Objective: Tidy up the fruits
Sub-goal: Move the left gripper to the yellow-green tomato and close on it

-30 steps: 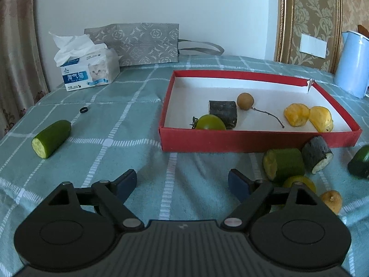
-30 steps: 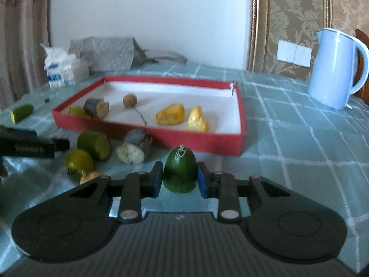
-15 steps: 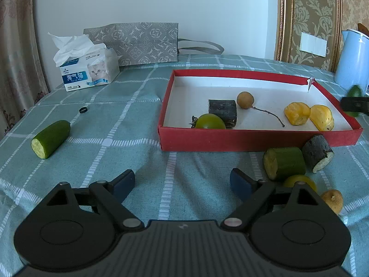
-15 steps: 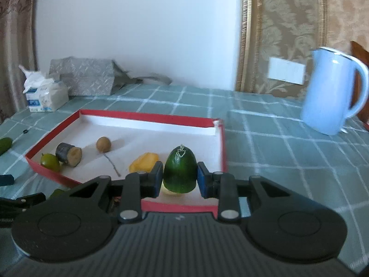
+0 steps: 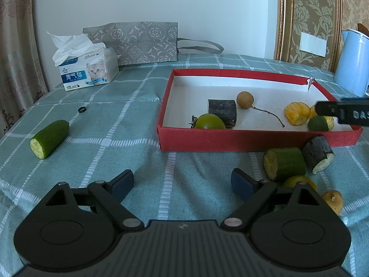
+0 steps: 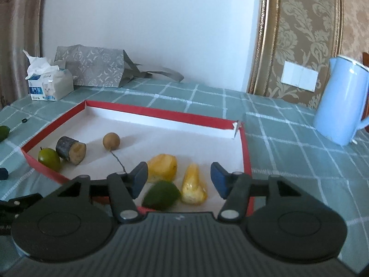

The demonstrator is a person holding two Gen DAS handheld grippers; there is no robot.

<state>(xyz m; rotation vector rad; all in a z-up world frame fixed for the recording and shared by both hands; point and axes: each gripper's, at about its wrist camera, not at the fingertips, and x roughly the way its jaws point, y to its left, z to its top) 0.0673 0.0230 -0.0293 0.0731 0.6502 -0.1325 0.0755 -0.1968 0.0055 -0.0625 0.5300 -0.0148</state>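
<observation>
Right hand-held gripper (image 6: 179, 180) just opened; blurred green fruit (image 6: 161, 195) below.

Green fruit (image 6: 161, 195) motion-blurred, possibly tilted; kettle (image 6: 341, 101) edge-cropped.

The tissue box (image 5: 88, 72) reads "淘气猫", and the right gripper (image 5: 343, 115) shows the letters "DAS".

Green cucumber pieces: three (image 5: 49, 138) (image 5: 284, 166) (image 5: 319, 124); dark chunks: two (image 5: 222, 112) (image 5: 318, 153); green tomatoes: two (image 5: 209, 121) (image 5: 299, 181) (one half hidden); yellow pieces: two (image 6: 162, 167) (image 6: 193, 184); brown longans: two (image 5: 245, 99) (image 5: 333, 202)
</observation>
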